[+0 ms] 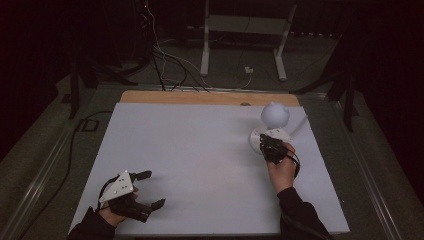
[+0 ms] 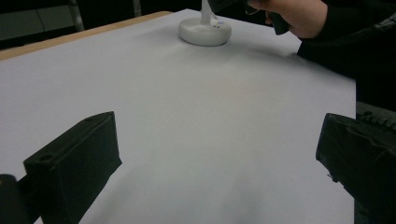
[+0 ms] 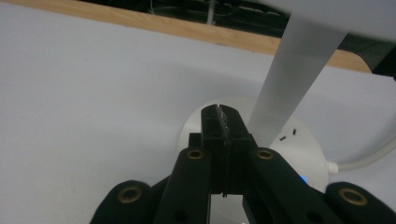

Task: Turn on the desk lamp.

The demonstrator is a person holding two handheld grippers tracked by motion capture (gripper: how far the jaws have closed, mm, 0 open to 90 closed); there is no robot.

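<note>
High view, left to right: the left gripper (image 1: 150, 190), held in the person's left hand (image 1: 114, 214), rests at the near left corner of the white table surface (image 1: 190, 150), its two black jaws spread wide with nothing between them; a grey three-cornered plate sits on top of it, and a dark sleeve (image 1: 90, 227) enters from the bottom edge; the middle of the surface is bare; at the far right stands a white desk lamp (image 1: 274, 116) with a rounded head, a slim stem and a round base (image 1: 257, 139); the right gripper (image 1: 272, 149), held in the person's right hand (image 1: 282, 170), sits over the near part of that base; a wooden strip (image 1: 200, 97) shows along the far edge of the table, and cables and a white frame stand on the floor beyond.

Left gripper view: the jaws stand far apart at the lower left and lower right, bare surface between them; the lamp base (image 2: 205, 31) lies far off at top centre, the right hand (image 2: 299, 16) just beside it.

Right gripper view: the jaws are pressed together, tips meeting directly above the lamp base (image 3: 299, 149); whether they touch the base cannot be told; the white stem (image 3: 294, 70) rises just to the right of the tips; a small blue light (image 3: 303, 179) shows on the base; a white cord (image 3: 369, 156) leaves the base at the right.
</note>
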